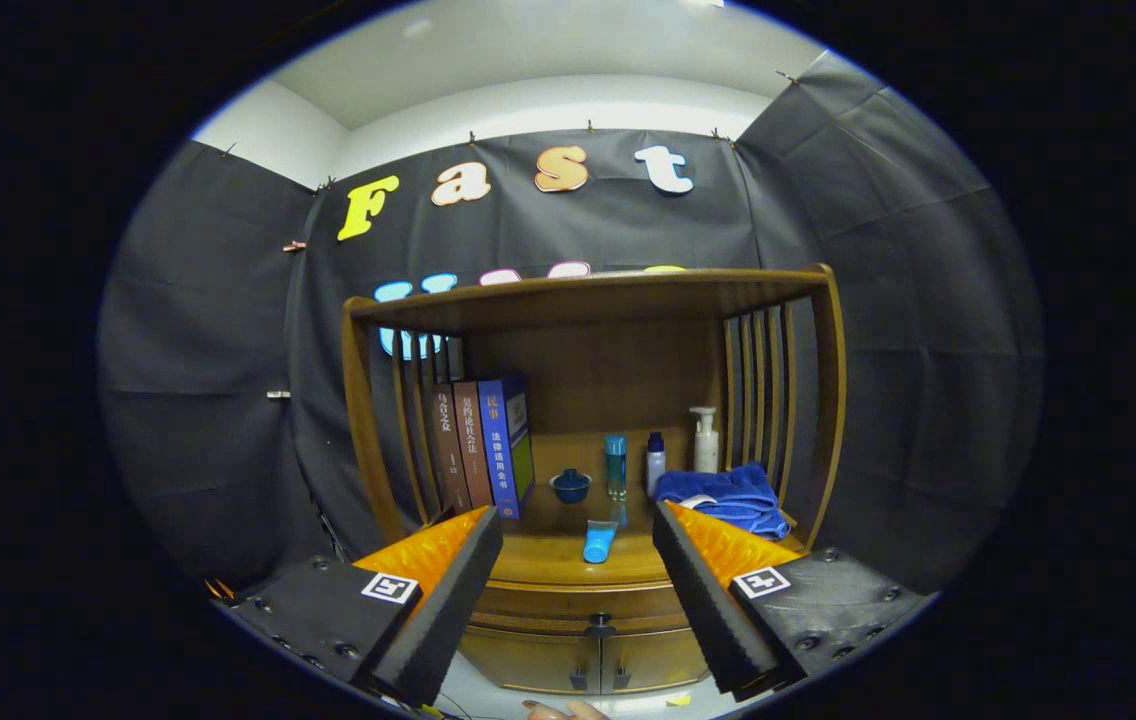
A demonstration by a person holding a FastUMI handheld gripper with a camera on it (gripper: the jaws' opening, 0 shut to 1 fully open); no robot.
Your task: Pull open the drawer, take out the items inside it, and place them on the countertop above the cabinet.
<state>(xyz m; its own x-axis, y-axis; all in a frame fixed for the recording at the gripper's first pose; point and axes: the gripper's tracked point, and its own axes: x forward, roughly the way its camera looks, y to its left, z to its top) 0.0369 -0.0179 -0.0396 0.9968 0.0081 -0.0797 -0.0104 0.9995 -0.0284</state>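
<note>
Gripper [578,525] held back from the cabinet [588,640], fingers spread, gripping nothing. Drawer [583,610] sits flush; a blue tube [600,541] lies on the countertop [548,560]. Scene fits either unopened or emptied drawer.

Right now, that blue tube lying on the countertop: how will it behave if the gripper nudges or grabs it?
The blue tube lies flat on the countertop, so it probably slides or rolls sideways when nudged. It looks small and soft-walled, likely light and squeezable. The gripper is open, its fingers clear of it.
</note>
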